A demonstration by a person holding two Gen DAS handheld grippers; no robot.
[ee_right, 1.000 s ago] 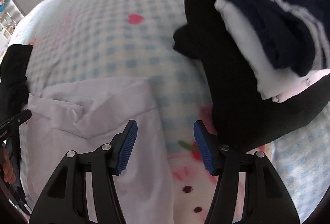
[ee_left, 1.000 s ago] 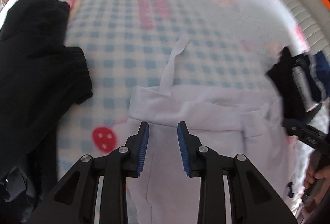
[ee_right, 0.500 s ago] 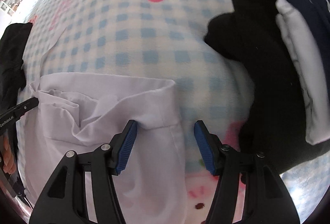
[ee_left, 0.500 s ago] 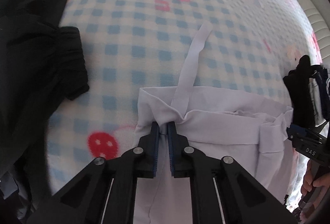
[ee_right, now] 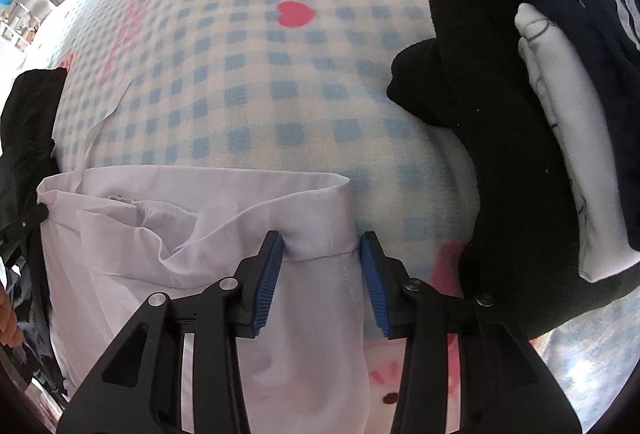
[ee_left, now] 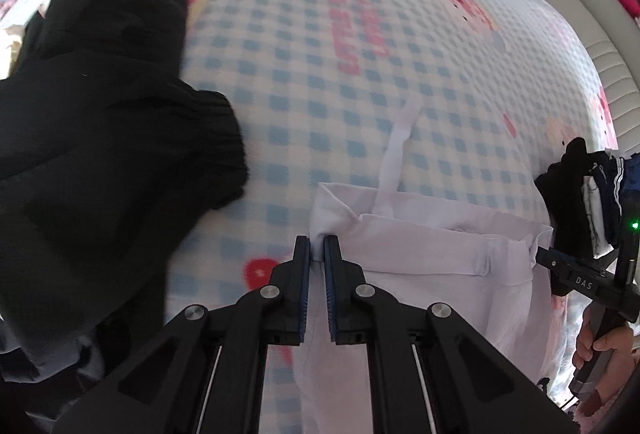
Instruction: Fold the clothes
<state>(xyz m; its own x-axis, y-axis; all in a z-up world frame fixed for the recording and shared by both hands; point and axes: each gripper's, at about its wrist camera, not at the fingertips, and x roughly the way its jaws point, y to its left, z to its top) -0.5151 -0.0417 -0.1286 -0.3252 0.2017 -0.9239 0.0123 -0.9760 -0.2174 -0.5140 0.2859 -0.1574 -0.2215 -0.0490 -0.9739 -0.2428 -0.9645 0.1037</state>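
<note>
1. On the checked blanket (ee_left: 304, 122), the white garment (ee_left: 432, 254) is lying flat between a black heap (ee_left: 100, 154) and a folded stack (ee_right: 560, 114).
2. The left gripper (ee_left: 317, 254) is pinching one waistband corner; the right gripper (ee_right: 322, 254) has just been closing, its jaws straddling the other corner, pads not yet pressing.
3. Lifting now is risking the right corner slipping free.
4. The waistband is pointing away from the person, the long axis running back toward them.

Left claw (ee_left: 317, 254) pinched tight; right claw (ee_right: 322, 254) half-spread, just been narrowing.
</note>
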